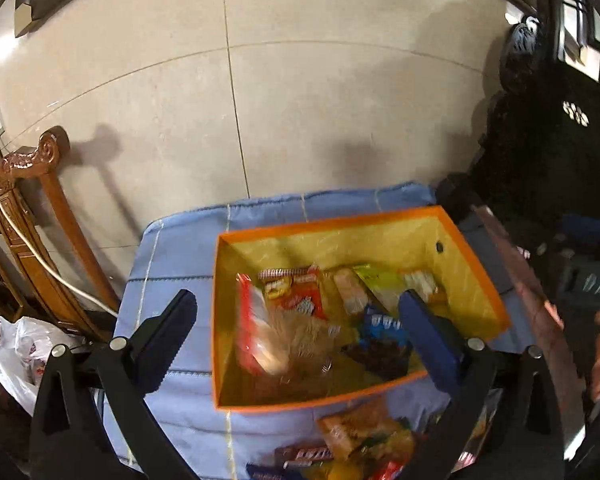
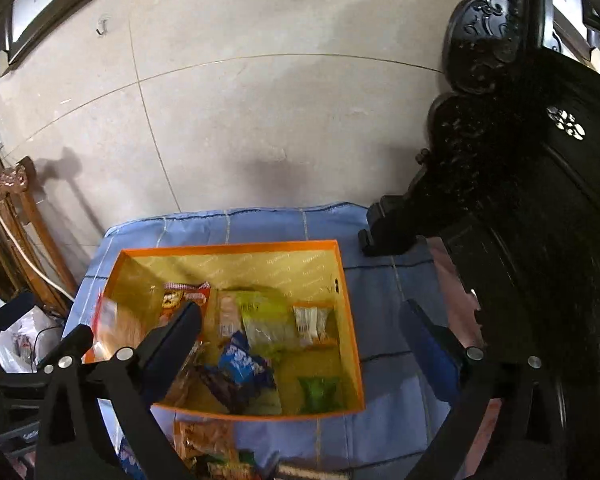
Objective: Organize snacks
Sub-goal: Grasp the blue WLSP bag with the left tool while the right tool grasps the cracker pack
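Grippers: left point(image 1: 296, 312) and right point(image 2: 300, 320) both wide open, holding nothing, hovering over box point(image 2: 350, 320)
Loose snacks: near edge of cloth point(image 1: 180, 248), just outside box point(image 1: 364, 436)
Handling: probably light, crinkly, slippery, crushable; pinch a sealed edge

Left gripper point(image 1: 298, 314), right gripper point(image 2: 302, 326): agape, empty

Big beige wall tiles point(image 1: 300, 100) fill the back, glossy with ceiling-light glare. Carved brown wooden furniture point(image 1: 32, 208) stands at the left, a white cable point(image 1: 16, 236) draped over it. Dark carved furniture point(image 2: 520, 200) looms right. Blue quilted cloth point(image 2: 260, 220) covers the tabletop.
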`<state>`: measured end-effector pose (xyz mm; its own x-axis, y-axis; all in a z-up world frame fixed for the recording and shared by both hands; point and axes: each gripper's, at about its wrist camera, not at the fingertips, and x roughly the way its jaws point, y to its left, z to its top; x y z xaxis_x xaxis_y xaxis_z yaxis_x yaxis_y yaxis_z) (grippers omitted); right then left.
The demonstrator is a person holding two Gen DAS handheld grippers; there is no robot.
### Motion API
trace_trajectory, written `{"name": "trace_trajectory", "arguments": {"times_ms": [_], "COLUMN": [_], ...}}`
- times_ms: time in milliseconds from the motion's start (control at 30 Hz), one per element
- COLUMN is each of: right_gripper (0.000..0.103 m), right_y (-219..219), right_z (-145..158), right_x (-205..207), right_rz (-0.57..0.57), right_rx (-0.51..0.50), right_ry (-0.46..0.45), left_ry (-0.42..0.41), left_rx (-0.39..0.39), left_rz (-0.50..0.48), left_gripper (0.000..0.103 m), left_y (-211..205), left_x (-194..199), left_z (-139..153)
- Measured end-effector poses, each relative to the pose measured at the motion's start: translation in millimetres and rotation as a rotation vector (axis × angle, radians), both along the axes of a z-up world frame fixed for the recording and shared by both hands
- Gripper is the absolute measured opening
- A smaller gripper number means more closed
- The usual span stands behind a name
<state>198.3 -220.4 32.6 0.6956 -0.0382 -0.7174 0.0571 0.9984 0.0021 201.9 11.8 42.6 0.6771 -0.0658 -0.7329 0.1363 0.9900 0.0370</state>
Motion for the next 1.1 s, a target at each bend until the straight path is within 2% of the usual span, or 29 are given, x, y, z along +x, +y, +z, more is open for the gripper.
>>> {"name": "trace_trajectory", "arguments": {"times_ms": [100,200,333,467,500,567,600,700,767,800,867,933,1033,1100], "right_gripper": [0.099,0.099,0.099,0.099,0.099,0.099,0.099,0.098,0.098,0.098,0.098,0.098,0.098,0.098], "right_y": [-5.4,-1.8,-1.9,2.2,2.8,3.3,3.6,1.7,-5.9,-11.1,-23.0,-26.7,-20.5,-9.9], "right_z": [-4.5,-22.9,-77.8,-137.4,-148.0,-173.2,-181.6,-209.0,-210.1,-208.9,-209.9,-214.1,-219.5,-234.6], "right_x": [-19.7,-45.8,-68.3,-76.3,-75.2,-69.4,-66.6,-51.7,-42.9,-39.5,-35.0,-41.9,-56.8,-66.3], "right_rz": [0.037,0.199,0.483,0.674,0.706,0.756,0.769,0.752,0.739,0.719,0.711,0.772,0.845,0.881], "right_rx": [-0.009,-0.036,0.000,-0.207,-0.231,-0.264,-0.265,-0.280,-0.247,-0.234,-0.213,-0.201,-0.231,-0.283], "right_ry": [0.006,0.006,0.123,0.246,0.268,0.344,0.354,0.409,0.387,0.384,0.424,0.483,0.504,0.564], "left_ry": [0.021,0.047,0.094,0.214,0.232,0.268,0.278,0.282,0.292,0.297,0.292,0.311,0.338,0.307], "left_rx": [0.025,0.018,-0.014,-0.058,-0.059,-0.022,-0.010,0.002,0.094,0.103,0.072,0.062,0.084,0.112], "left_rz": [-0.016,-0.046,-0.027,-0.056,-0.064,-0.084,-0.104,-0.175,-0.216,-0.232,-0.242,-0.253,-0.297,-0.335], "left_gripper": [0.099,0.099,0.099,0.099,0.099,0.099,0.099,0.099,0.099,0.099,0.099,0.099,0.099,0.099], "left_y": [8.4,27.9,57.6,71.0,71.0,68.7,66.9,62.4,57.8,57.0,60.6,60.4,51.5,49.0], "left_x": [-18.3,-51.3,-95.7,-129.1,-132.4,-136.4,-138.0,-139.6,-136.7,-135.2,-129.3,-120.4,-114.5,-115.3], "left_z": [-7.3,-25.2,-72.1,-132.6,-143.1,-168.0,-176.1,-193.8,-207.8,-210.0,-209.9,-215.5,-222.6,-222.1]}}
